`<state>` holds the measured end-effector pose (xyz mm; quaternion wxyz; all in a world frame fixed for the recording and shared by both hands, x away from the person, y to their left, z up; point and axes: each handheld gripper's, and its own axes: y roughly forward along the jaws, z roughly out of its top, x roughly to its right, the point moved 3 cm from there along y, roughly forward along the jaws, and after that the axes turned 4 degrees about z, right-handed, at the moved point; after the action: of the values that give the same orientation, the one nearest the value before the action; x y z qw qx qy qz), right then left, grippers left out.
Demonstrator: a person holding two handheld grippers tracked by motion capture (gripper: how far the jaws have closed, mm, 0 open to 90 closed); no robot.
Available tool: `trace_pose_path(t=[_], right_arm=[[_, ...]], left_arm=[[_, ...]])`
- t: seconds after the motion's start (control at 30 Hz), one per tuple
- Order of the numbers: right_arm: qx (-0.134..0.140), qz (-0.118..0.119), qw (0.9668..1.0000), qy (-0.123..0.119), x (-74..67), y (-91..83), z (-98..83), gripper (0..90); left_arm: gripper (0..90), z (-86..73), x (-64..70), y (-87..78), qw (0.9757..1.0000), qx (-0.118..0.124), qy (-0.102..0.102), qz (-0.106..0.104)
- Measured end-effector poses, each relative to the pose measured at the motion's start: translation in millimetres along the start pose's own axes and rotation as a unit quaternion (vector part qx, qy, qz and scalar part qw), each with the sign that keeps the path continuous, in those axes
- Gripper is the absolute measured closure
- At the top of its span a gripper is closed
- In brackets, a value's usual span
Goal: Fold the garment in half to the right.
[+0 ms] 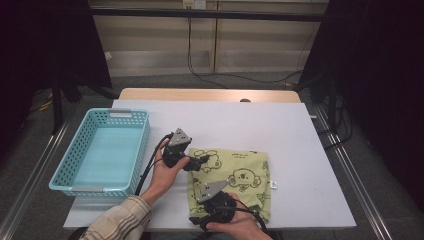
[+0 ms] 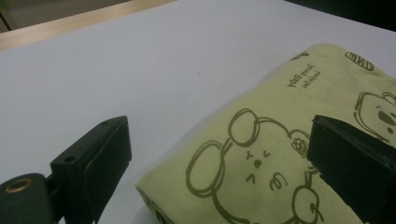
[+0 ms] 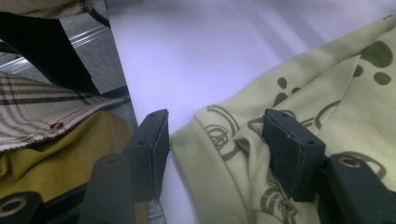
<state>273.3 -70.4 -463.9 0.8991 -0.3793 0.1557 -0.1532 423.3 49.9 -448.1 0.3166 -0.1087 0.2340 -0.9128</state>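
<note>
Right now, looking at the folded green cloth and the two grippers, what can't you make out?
- Folded green cloth: its near edge in the high view is covered by the right gripper and hand.
- Small print on the cloth: too small to read in the left gripper view.
- Blue basket: its near inside wall is hidden by its own rim in the high view.

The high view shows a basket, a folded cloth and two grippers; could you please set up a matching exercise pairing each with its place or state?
Things:
1. basket
2. folded cloth
3. left gripper
4. right gripper

Descriptions:
A. pale green with koala drawings
B. turquoise, at the table's left
C. jaws open at the cloth's near corner
D. jaws open at the cloth's far left corner

Pairs: 1-B, 2-A, 3-D, 4-C
</note>
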Motion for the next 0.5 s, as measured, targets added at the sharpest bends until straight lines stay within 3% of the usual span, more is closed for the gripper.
trace_pose_path(t=[0.2, 0.23, 0.3, 0.37, 0.5], right_arm=[[0.006, -0.006, 0.9999, -0.007, -3.1, 1.0, -1.3, 42.8], [0.005, -0.006, 1.0000, 0.001, -3.7, 0.9, -1.6, 42.8], [0.004, -0.011, 0.9999, -0.012, -1.9, 0.8, -2.1, 42.8], [0.010, -0.011, 0.9999, -0.004, -4.1, 0.9, -3.0, 42.7], [0.012, -0.015, 0.9997, -0.018, -4.2, 1.3, -3.6, 42.2]], left_arm=[[6.3, -1.6, -2.8, -5.2, 0.9999, -0.001, -0.009, 0.007], [6.3, -2.1, -4.1, -5.2, 0.9999, 0.000, -0.010, 0.007], [6.3, -2.1, -6.0, -6.4, 0.9998, -0.002, -0.012, 0.013], [6.3, -2.0, -8.0, -8.2, 0.9999, -0.005, -0.005, 0.013], [6.3, -1.9, -7.7, -9.8, 0.9998, 0.001, -0.014, 0.013]])
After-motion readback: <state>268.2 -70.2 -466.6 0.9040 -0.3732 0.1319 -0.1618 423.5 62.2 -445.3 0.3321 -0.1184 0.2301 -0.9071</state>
